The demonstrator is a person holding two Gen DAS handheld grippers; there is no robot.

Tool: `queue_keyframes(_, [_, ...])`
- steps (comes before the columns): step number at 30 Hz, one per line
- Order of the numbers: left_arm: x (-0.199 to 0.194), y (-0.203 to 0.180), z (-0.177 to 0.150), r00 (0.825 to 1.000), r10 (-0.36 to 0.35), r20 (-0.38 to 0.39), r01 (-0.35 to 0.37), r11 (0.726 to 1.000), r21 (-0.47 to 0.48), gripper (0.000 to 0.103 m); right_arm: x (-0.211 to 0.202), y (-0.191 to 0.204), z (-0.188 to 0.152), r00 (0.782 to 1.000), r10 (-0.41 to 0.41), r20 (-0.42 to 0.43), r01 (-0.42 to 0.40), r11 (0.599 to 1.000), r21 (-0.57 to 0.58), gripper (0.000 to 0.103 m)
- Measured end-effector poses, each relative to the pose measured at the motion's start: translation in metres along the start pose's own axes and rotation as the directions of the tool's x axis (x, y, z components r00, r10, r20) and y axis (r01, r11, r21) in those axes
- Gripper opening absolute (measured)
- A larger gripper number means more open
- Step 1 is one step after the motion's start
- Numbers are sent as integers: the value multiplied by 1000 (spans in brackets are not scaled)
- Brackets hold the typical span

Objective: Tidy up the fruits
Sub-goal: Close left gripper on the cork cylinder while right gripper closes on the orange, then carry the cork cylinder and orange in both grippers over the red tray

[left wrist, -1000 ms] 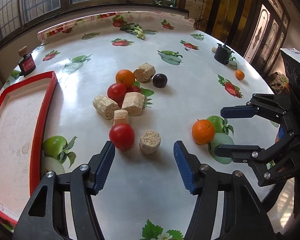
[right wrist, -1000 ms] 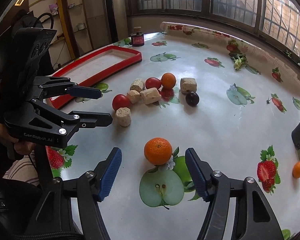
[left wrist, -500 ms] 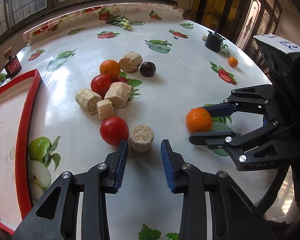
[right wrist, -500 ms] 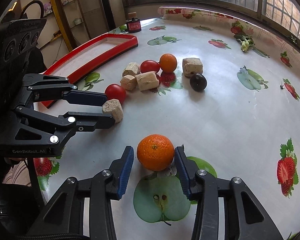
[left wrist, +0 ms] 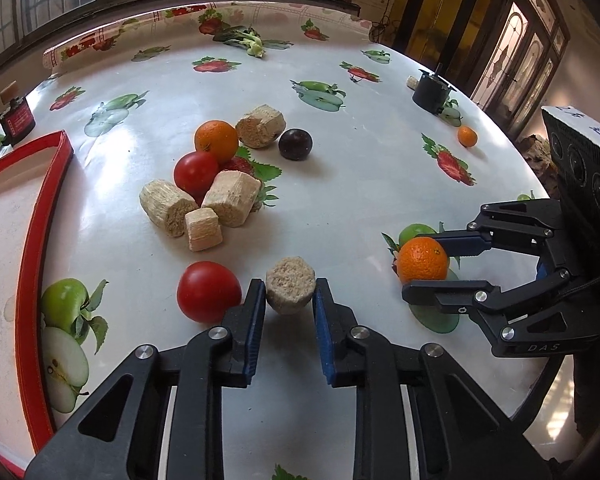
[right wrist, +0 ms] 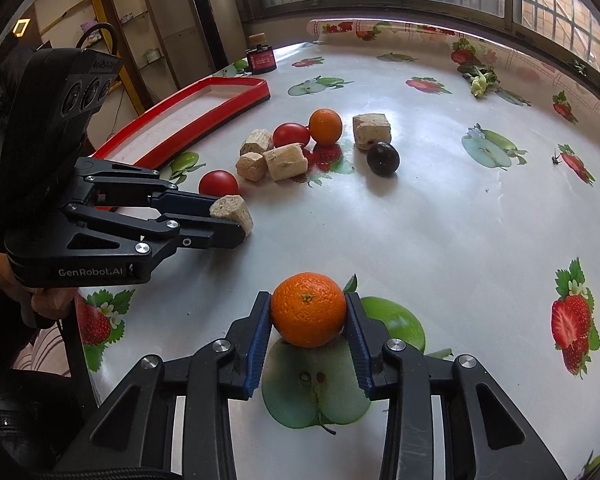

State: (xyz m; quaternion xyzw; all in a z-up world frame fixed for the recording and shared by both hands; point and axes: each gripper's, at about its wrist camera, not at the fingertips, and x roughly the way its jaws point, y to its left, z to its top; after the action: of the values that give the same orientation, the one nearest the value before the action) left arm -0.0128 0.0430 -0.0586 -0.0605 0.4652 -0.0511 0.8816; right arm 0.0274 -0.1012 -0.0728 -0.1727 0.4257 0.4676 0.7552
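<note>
Left gripper (left wrist: 290, 300) jaws just closed, now pinching tan block (left wrist: 290, 290) beside tomato (left wrist: 208, 290); right gripper (right wrist: 307, 320) closing too, pads now clamping orange (right wrist: 308, 309), both on table (left wrist: 360, 184). Both likely ready to lift toward red tray (right wrist: 204, 100)

Left gripper (left wrist: 290, 300): jaws, wide a second ago, now closed on the chunk (left wrist: 290, 290). Right gripper (right wrist: 307, 314): jaws just closing, pads now pressing the orange (right wrist: 308, 309).
</note>
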Motion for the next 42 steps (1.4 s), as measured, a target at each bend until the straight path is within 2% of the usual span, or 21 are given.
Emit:
queue_keyframes(11, [-47,15,-11,997,24,78,-22,999,-34,21,-12,13,4,1000,-3,12,3,1000,-13,37])
queue_keyframes(26, [-105,70,-30,979,120,165,-97,985,-142,21,-2,74,46,997,68,42,-63,990,-125,37])
queue_keyframes(36, [-126,113,-51,966,197,168,-155,961,-230,21,5,112,83,988,138,72,-124,978,-170,37])
queue_keyframes(42, [-136,146,-63,955,248,164,-192,935,-297,21,20,140,112,977,195,81,-177,965,-193,37])
